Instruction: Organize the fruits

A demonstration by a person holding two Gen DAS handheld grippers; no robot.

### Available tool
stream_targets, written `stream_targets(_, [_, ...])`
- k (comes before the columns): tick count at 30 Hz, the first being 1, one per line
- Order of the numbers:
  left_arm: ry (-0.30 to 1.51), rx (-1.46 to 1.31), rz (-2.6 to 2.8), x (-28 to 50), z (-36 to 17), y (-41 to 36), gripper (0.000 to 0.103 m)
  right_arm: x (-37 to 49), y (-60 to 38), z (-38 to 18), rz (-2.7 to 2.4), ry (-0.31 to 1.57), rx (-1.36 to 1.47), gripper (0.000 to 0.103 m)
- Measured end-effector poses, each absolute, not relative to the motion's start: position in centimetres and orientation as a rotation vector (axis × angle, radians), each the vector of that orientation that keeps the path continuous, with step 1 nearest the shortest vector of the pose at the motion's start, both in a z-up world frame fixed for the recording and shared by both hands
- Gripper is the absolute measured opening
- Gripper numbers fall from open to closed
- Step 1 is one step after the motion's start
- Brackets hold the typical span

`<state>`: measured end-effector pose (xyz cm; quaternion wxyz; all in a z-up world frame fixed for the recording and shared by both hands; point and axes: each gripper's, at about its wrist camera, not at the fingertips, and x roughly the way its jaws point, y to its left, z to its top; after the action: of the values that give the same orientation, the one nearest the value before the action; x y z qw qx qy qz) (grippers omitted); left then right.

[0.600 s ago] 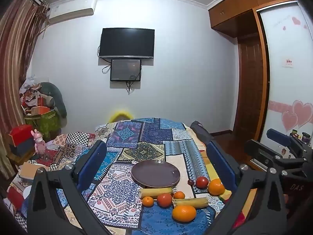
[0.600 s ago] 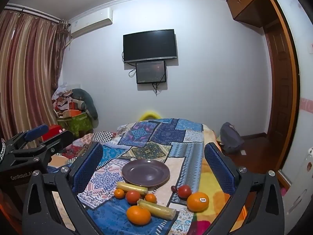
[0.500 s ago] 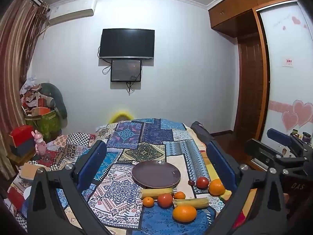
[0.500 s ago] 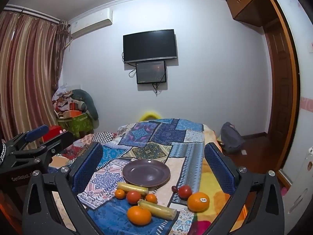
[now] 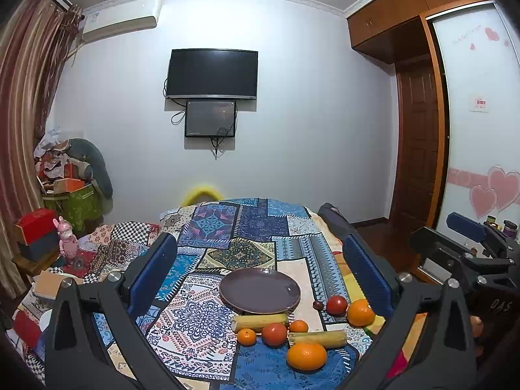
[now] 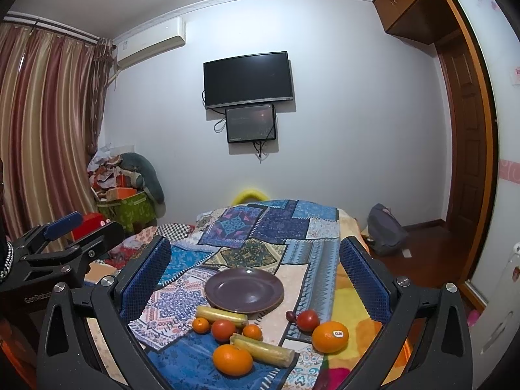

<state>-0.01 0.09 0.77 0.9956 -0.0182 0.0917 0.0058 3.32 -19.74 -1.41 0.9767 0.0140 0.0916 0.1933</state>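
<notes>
A dark purple plate (image 5: 260, 291) (image 6: 243, 289) lies bare on the patchwork cloth. In front of it lie several fruits: a big orange (image 5: 306, 356) (image 6: 232, 359), a second big orange (image 5: 360, 312) with a sticker (image 6: 330, 336), two tomatoes (image 5: 274, 334) (image 5: 336, 305), small tangerines (image 5: 246, 337), two yellow cane pieces (image 5: 260, 321) (image 5: 317, 338), and a small dark fruit (image 5: 318, 305). My left gripper (image 5: 260, 269) and right gripper (image 6: 255, 268) both hover open above and short of the fruits, holding nothing. Each shows at the edge of the other's view.
The cloth covers a bed (image 5: 247, 227) running toward the far wall with a TV (image 5: 212, 74). Boxes and clutter (image 5: 65, 195) stand at the left, a bag (image 6: 386, 234) and wooden floor at the right, with a wardrobe (image 5: 474, 130) beyond.
</notes>
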Motion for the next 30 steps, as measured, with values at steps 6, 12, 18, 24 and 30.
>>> stream_targets(6, [0.187, -0.040, 0.013, 0.07, 0.61, 0.16, 0.103, 3.17, -19.67, -1.34, 0.391, 0.178, 0.025, 0.103])
stream_targets(12, [0.188, -0.042, 0.014, 0.12, 0.48, 0.17, 0.103, 3.14, -19.63, -1.27, 0.390, 0.176, 0.021, 0.103])
stream_targets(18, [0.189, -0.039, 0.013, 0.14, 0.38, 0.13, 0.103, 3.11, -19.66, -1.17, 0.394, 0.175, 0.023, 0.103])
stream_targets(24, [0.192, -0.044, 0.014, 0.19, 0.11, 0.25, 0.103, 3.01, -19.74, -1.07, 0.397, 0.172, 0.027, 0.103])
stream_targets(30, [0.196, -0.043, 0.009, 0.14, -0.05, 0.18, 0.103, 3.03, -19.80, -0.99, 0.405, 0.172, 0.030, 0.103])
